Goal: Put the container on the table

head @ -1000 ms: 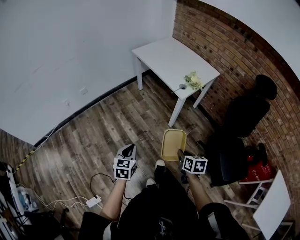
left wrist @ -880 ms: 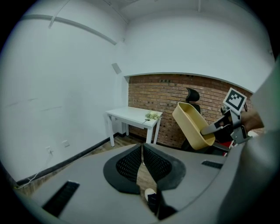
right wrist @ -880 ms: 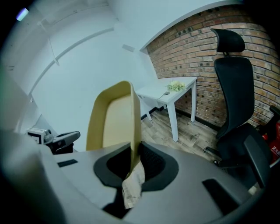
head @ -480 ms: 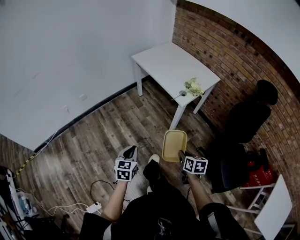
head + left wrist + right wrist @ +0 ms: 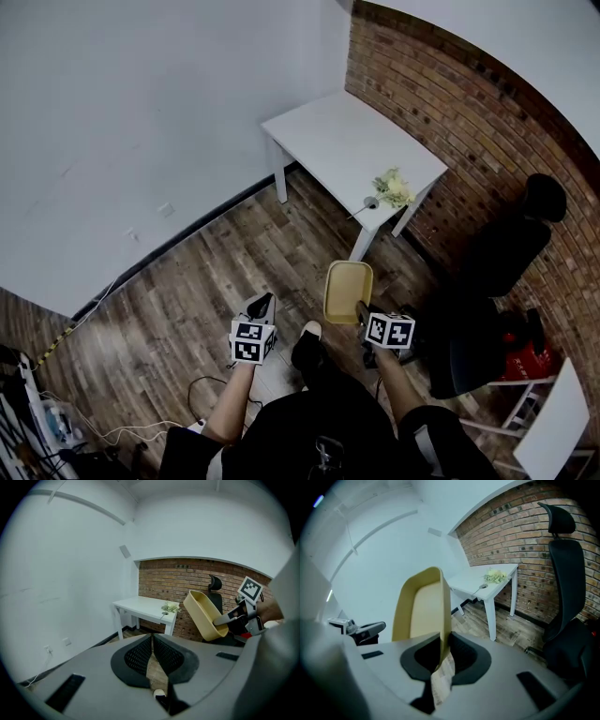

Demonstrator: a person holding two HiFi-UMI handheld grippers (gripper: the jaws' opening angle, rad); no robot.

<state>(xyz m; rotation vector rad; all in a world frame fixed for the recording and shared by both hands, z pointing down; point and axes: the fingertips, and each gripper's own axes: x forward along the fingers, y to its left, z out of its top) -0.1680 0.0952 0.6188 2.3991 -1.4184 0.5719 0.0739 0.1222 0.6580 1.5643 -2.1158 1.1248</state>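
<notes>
White wall (image 5: 141,94), brick wall (image 5: 450,103), wood-plank floor (image 5: 234,253), white table (image 5: 328,131), black chair (image 5: 506,253).

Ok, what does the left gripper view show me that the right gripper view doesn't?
Only the left gripper view: the left gripper with its jaws together and nothing between them, and the right gripper seen from outside, holding the pale yellow rectangular container tilted in the air.

Only the right gripper view: the right jaws clamped on the container's wall, and the left gripper from outside, at the left edge.

Both: the container, the white table with the pale flower bunch near its corner, the red brick wall and the black office chair.
</notes>
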